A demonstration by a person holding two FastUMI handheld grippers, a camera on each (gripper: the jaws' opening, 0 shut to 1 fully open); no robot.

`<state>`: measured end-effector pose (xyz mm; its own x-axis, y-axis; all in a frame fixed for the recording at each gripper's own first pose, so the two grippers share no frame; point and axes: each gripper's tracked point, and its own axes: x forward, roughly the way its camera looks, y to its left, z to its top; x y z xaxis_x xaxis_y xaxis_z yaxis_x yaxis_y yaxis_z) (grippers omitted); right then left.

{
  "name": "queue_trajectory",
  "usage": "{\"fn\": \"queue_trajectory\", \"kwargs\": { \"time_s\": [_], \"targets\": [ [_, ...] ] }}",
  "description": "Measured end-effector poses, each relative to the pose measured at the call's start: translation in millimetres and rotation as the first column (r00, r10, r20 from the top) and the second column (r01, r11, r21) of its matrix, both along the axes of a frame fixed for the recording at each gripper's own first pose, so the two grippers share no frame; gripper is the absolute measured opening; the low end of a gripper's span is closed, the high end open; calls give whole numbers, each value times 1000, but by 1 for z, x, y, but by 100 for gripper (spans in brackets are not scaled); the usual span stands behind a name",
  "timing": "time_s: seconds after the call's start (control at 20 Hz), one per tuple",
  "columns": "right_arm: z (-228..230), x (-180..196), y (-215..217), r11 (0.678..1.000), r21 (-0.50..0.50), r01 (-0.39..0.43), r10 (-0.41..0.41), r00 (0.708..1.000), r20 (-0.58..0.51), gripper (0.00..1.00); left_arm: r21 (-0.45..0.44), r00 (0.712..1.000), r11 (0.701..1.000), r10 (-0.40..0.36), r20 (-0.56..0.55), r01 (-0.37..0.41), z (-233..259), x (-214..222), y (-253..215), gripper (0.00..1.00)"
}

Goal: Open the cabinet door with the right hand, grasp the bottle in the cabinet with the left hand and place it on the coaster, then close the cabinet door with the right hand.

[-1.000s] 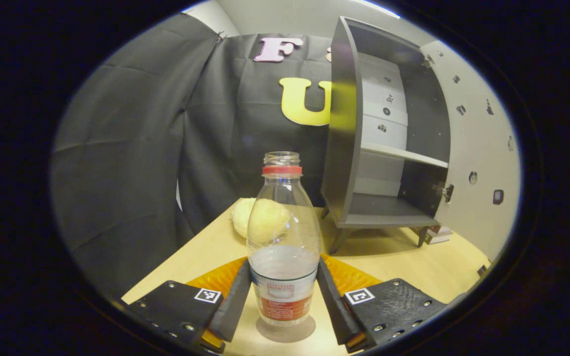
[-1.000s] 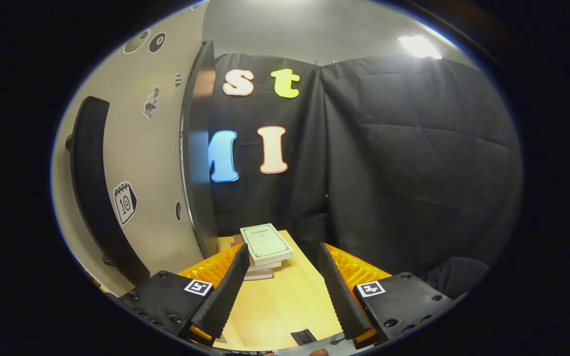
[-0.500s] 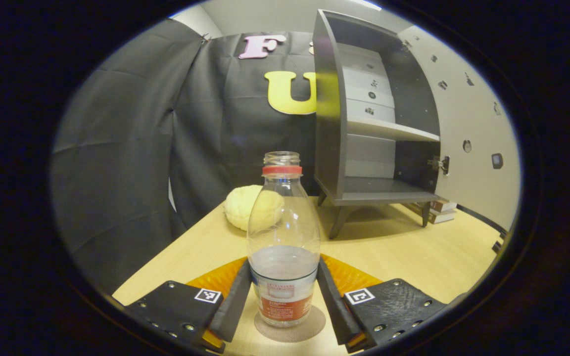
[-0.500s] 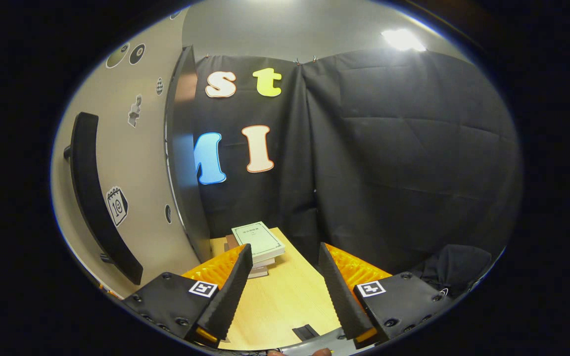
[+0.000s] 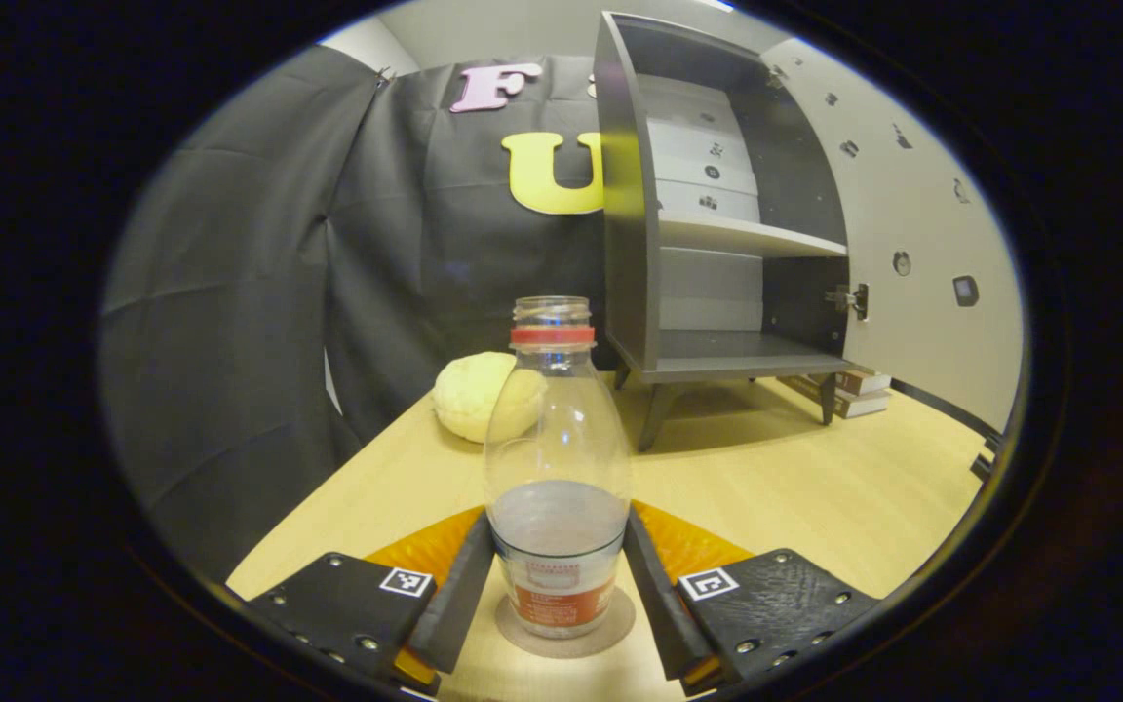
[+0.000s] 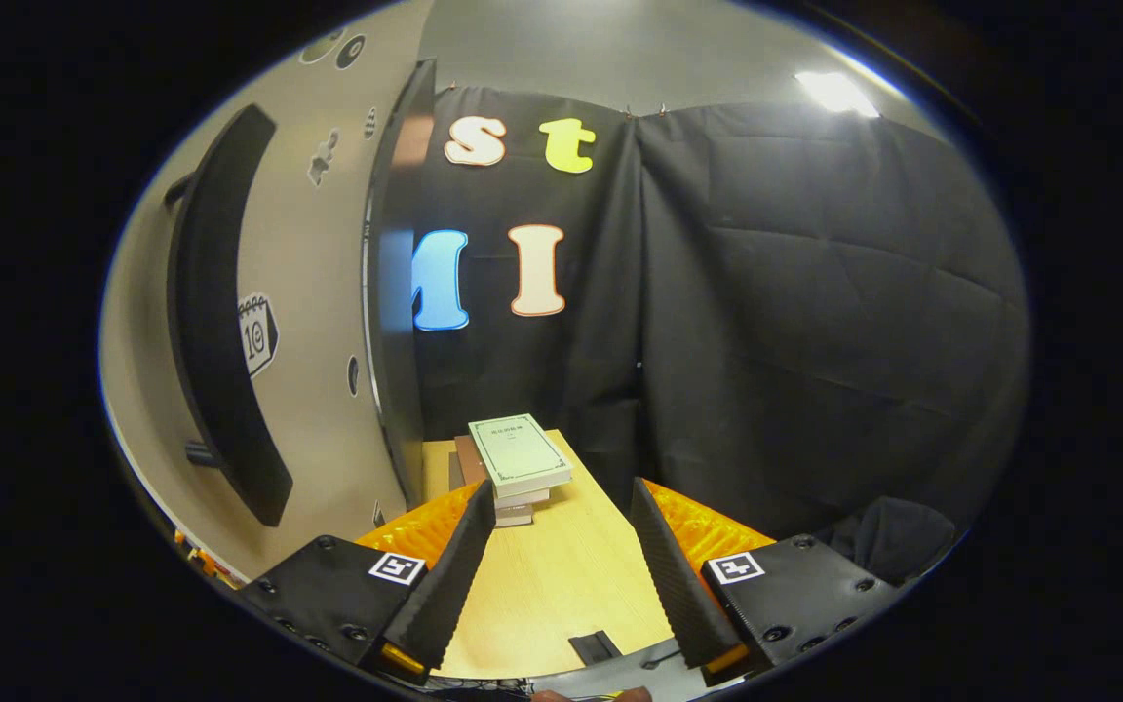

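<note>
1. Left gripper (image 5: 558, 585): pinched on the bottle (image 5: 558, 468), both fingers pressed against its lower body. The bottle is held upright, its base on or just above the round coaster (image 5: 566, 639) near the desk's (image 5: 795, 497) front edge; contact cannot be told. Placing is judged nearly done; release is left.
2. Cabinet (image 5: 708, 244), at the desk's far edge: shelves seen empty, so removal is done.
3. Cabinet door (image 6: 328, 322): swung open; closing is left.
4. Right gripper (image 6: 561, 575): fingers spread, nothing held, just beside the door.
</note>
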<state>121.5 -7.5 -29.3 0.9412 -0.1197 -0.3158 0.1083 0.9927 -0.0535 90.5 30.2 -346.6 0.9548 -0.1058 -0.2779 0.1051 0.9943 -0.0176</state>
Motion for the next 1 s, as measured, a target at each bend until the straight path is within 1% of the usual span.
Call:
{"fn": "queue_trajectory", "kwargs": {
  "time_s": [0.05, 0.1, 0.15, 0.2, 0.25, 0.35, 0.4, 0.5, 0.65, 0.7, 1.0],
  "targets": [
    [-6, -1, 2, 1000, 2, -8, 8, 1000, -11, 90, 6, 1000, 1000, -3, -3, 3, 0, -1, 0, 77],
    [-9, -2, 5, 1000, 15, -16, 17, 1000, -20, 87, 10, 1000, 1000, -4, -10, 4, 2, -2, -1, 77],
    [-12, -3, 7, 999, 30, -23, 23, 999, -23, 87, 21, 1000, 1000, 6, -20, -5, 2, -3, 1, 78],
    [-14, -3, 7, 999, 41, -22, 23, 999, -24, 90, 28, 999, 999, 17, -29, -16, 0, -9, 3, 78],
    [-16, -2, 6, 999, 51, -19, 20, 999, -25, 88, 26, 999, 999, 21, -33, -20, 0, -18, 5, 78],
    [-19, -2, 4, 998, 69, -15, 17, 999, -28, 88, 27, 999, 999, 20, -35, -19, 3, -21, 3, 76],
    [-20, -3, 3, 997, 78, -10, 12, 1000, -26, 91, 35, 999, 999, 15, -38, -14, 4, -21, 2, 76],
    [-20, -4, 0, 994, 106, -1, 4, 1000, -21, 91, 60, 999, 998, 17, -43, -14, 7, -22, 3, 76],
    [-24, -6, -5, 993, 117, 13, -11, 1000, -19, 91, 61, 998, 998, 31, -46, -28, 14, -26, 7, 83],
    [-25, -7, -6, 993, 120, 15, -13, 1000, -20, 90, 51, 999, 998, 29, -46, -27, 18, -27, 7, 90],
    [-34, -15, -10, 993, 120, 22, -19, 999, -33, 90, 13, 999, 999, 41, -26, -41, 47, -39, 7, 90]
  ]
}}
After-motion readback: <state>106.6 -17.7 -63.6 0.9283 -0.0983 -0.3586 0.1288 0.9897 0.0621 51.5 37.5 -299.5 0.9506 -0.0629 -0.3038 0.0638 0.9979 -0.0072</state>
